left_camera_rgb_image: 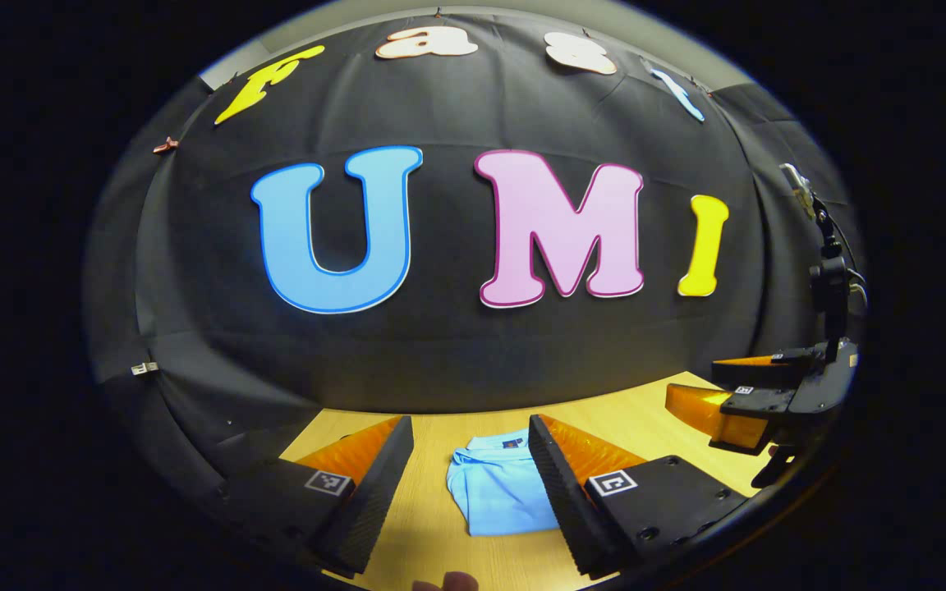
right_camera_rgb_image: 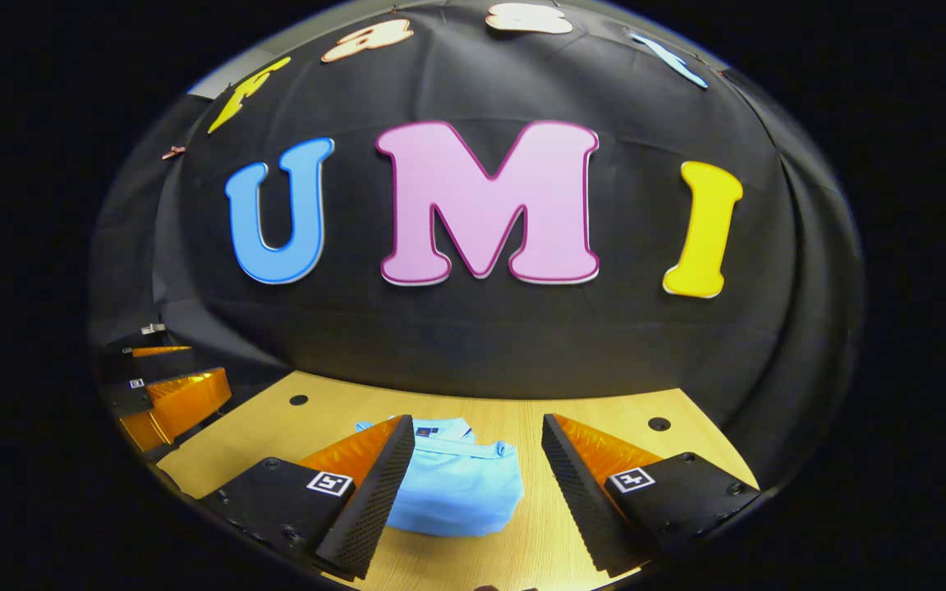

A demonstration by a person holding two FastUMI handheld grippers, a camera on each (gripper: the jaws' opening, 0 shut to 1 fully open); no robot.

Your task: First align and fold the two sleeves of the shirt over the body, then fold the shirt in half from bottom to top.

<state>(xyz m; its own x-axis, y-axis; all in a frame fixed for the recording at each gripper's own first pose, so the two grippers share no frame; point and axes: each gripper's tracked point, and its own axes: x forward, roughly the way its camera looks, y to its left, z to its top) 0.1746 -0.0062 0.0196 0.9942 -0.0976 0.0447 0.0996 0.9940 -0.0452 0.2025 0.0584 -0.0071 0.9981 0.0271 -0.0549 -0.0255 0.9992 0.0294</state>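
Light blue shirt (left_camera_rgb_image: 499,491) — plain — on a yellowish wood-grain table (left_camera_rgb_image: 654,419).

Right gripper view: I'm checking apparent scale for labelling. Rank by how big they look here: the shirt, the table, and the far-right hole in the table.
1. Table, largest, spanning the lower view.
2. Shirt, a folded bundle, partly behind the right tool's finger, so really somewhat bigger than it looks.
3. Hole, smallest by far.

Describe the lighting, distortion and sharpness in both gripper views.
Left gripper view: strong fisheye bending, the table edge curves; the shirt is evenly lit and sharp. Right gripper view: same curvature, the shirt casts a soft shadow at its near edge; no glare, the rim darkens.
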